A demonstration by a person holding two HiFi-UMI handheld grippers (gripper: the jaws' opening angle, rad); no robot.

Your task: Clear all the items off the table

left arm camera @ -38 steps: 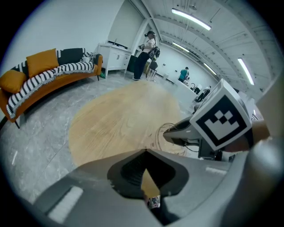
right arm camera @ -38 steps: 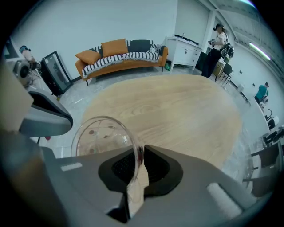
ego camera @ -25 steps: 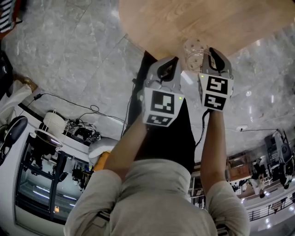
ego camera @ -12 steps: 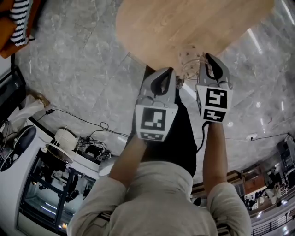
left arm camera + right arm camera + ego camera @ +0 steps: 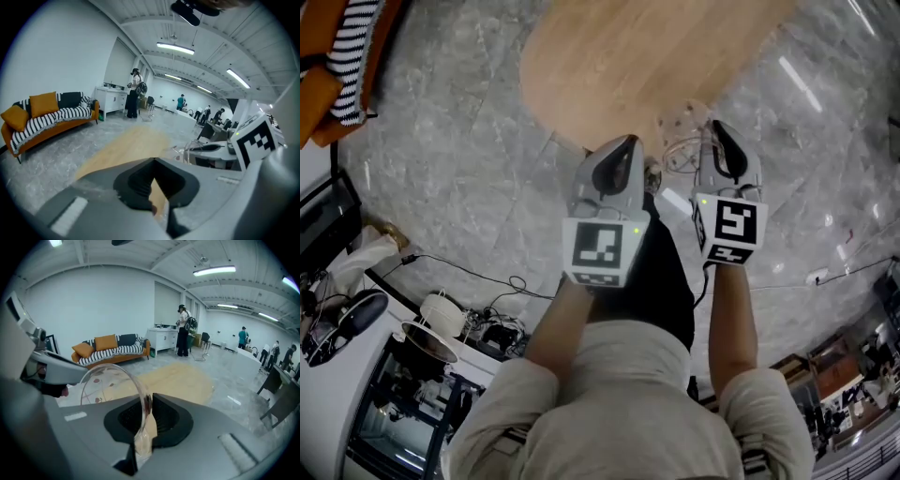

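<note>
Grey marbled floor point(image 5: 459, 141) spreads under us in a big open hall, with a round wooden table point(image 5: 619, 66) just ahead.

Nearest to us, both tools are held out side by side. The left gripper point(image 5: 153, 187) has its jaws drawn together on nothing; only a sliver of tabletop shows below them. The right gripper point(image 5: 145, 420) is clamped on the wall of a clear drinking glass point(image 5: 110, 380) with small red spots. One jaw is inside the rim and one outside, so the body of the glass bulges to the left of the jaws, toward the other tool.

From the head view, we see the glass at the table's near edge, partly over the wood and partly over the floor, between the two grippers. We see no other item on the part of the tabletop in view.

We judge the glass is the item now being cleared. Since it hangs on the left side of the right-hand jaws, carrying it off means keeping that side away from the left gripper.

Farther off stand an orange sofa point(image 5: 112, 350) with striped cushions, a white counter point(image 5: 164, 336) and several people.
</note>
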